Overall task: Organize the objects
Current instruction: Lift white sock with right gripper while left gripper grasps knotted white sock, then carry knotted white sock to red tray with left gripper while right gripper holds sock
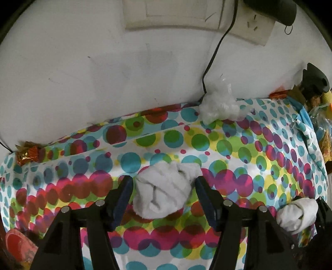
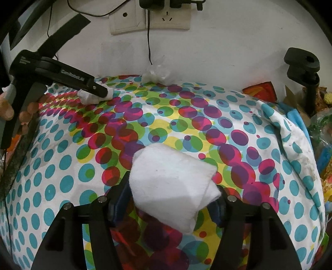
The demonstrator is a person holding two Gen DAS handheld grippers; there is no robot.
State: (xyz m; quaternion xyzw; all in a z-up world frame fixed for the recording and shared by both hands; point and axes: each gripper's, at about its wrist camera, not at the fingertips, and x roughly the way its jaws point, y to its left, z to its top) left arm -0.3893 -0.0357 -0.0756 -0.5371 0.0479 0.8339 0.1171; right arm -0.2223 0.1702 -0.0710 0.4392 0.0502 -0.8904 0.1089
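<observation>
A rolled white cloth [image 1: 164,191] lies on the spotted sheet [image 1: 238,149] between the fingers of my left gripper [image 1: 162,184]. That gripper is open, with a thin gap at its left pad. A second folded white cloth [image 2: 172,182] rests on the sheet inside my right gripper [image 2: 172,193], whose jaws stand apart; the cloth brushes both pads without looking squeezed. In the right wrist view a hand [image 2: 8,110] holds the left gripper [image 2: 100,93] at the far left over its cloth [image 2: 89,98]. The left wrist view shows the second cloth [image 1: 296,214] at the lower right.
A white wall with sockets [image 2: 168,18] and a hanging black cable [image 1: 213,54] backs the sheet. A crumpled clear plastic bag [image 1: 220,106] lies at the wall. A black clamp stand [image 2: 300,62] and mixed clutter [image 2: 319,133] line the right edge. An orange wrapper [image 1: 29,155] sits far left.
</observation>
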